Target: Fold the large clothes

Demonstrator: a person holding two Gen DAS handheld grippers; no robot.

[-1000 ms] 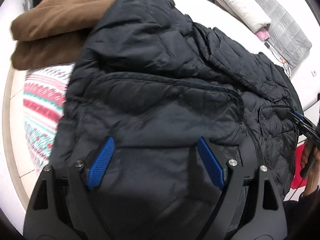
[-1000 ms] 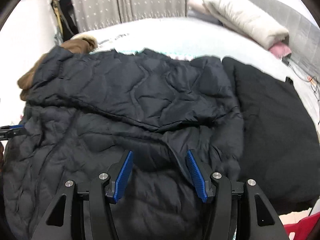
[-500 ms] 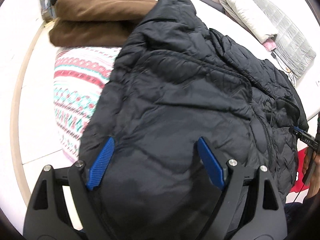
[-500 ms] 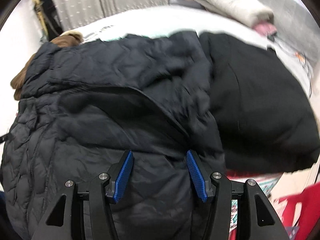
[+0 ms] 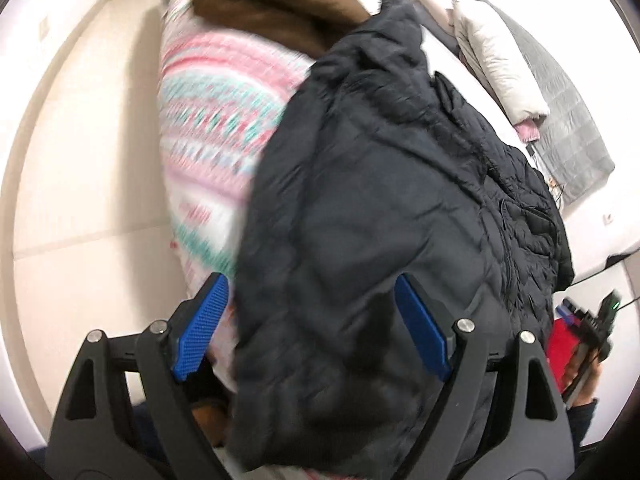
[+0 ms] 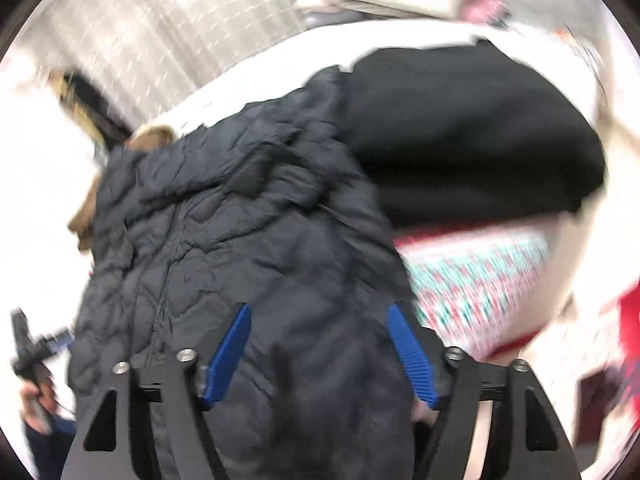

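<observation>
A dark quilted puffer jacket (image 5: 380,208) lies folded lengthwise on the bed, its near end hanging over the bed's edge. It also shows in the right wrist view (image 6: 224,232). My left gripper (image 5: 310,320) is open, its blue pads wide apart over the jacket's near left edge. My right gripper (image 6: 320,344) is open over the jacket's near right part. Neither holds cloth. The right gripper also shows at the right edge of the left wrist view (image 5: 588,320); the left gripper at the left edge of the right wrist view (image 6: 28,344).
A patterned pink-and-teal bedspread (image 5: 216,120) covers the bed. A brown garment (image 5: 272,4) lies at the far left, a black garment (image 6: 460,132) beside the jacket on the right. Folded bedding (image 5: 500,60) lies at the back. Pale floor (image 5: 80,160) on the left.
Both grippers have swung outward and back from the jacket, the left to the left, the right to the right. The right gripper's jaws have opened wider. The views are blurred with motion.
</observation>
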